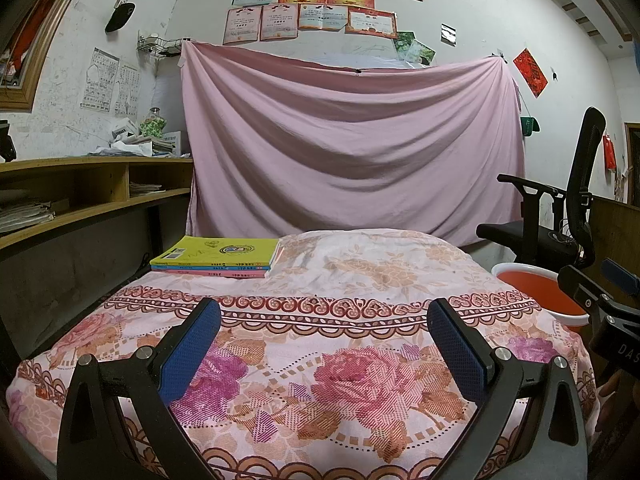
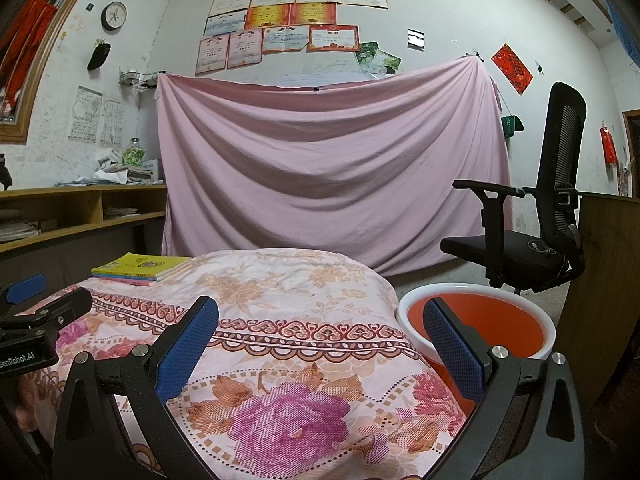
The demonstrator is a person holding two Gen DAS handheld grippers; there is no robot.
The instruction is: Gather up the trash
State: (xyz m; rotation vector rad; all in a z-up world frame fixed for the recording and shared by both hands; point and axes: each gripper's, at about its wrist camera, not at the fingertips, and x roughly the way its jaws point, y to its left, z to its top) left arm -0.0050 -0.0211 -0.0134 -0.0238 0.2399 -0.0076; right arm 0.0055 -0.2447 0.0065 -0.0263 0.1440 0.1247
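Observation:
An orange bin with a white rim [image 2: 480, 320] stands on the floor at the right side of the flowered bed cover [image 2: 280, 344]; it also shows in the left wrist view [image 1: 536, 292]. No loose trash shows on the cover. My left gripper [image 1: 324, 320] is open and empty above the cover [image 1: 320, 360]. My right gripper [image 2: 320, 320] is open and empty over the cover's right part, its right finger in front of the bin. The right gripper shows at the right edge of the left wrist view [image 1: 600, 300], and the left gripper at the left edge of the right wrist view [image 2: 36, 312].
A stack of books with a yellow cover [image 1: 216, 258] lies at the bed's far left. A pillow [image 1: 376, 256] lies under the cover. A black office chair [image 2: 532, 224] stands right, wooden shelves [image 1: 80, 196] left, a pink sheet [image 1: 352, 144] hangs behind.

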